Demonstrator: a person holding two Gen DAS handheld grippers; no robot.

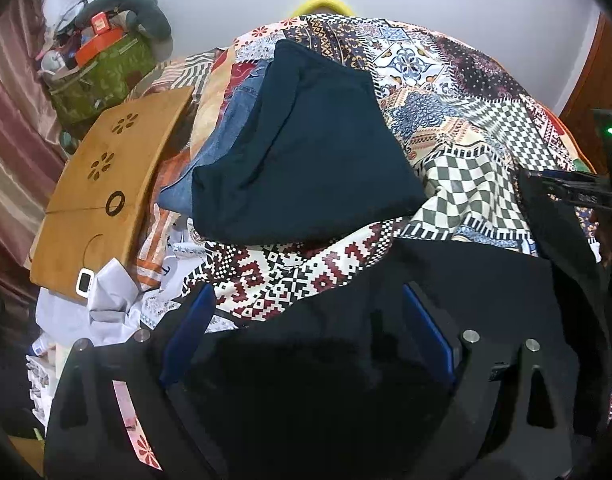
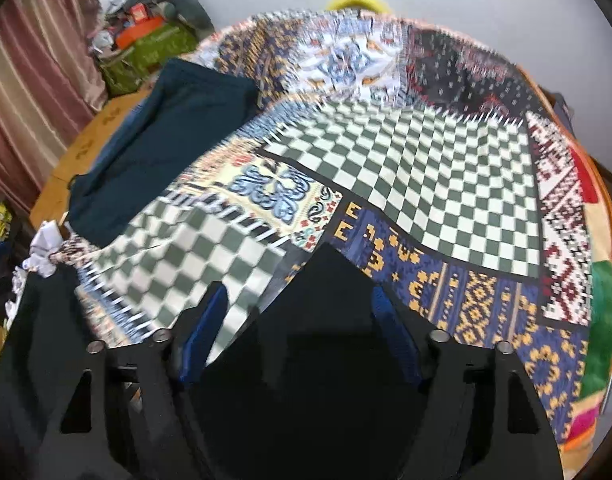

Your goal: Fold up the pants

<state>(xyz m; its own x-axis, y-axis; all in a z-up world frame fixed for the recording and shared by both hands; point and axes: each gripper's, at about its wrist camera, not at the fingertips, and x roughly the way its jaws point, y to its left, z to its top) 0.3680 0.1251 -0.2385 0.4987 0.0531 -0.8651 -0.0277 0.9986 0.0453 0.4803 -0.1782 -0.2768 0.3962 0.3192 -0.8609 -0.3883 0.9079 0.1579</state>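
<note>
Black pants (image 1: 445,300) are draped over both grippers at 6 o'clock on the patchwork bedspread (image 1: 465,128). The left gripper (image 1: 306,340) and right gripper (image 2: 302,332) are each seen with fingers wide, cloth between them; whether it is gripped cannot be told. Folded dark teal pants (image 1: 306,152) are stacked on jeans (image 1: 222,148) at 12 o'clock.

You're in a home bedroom: a patchwork bedspread (image 2: 425,168), striped curtains (image 1: 10,120), and a cluttered green storage box (image 1: 102,76).

Even indoor light, fisheye-warped edges, motion blur in right-wrist view.

Folded stack (image 1: 306,152) blocks left; checkered bedspread (image 2: 425,184) open
</note>
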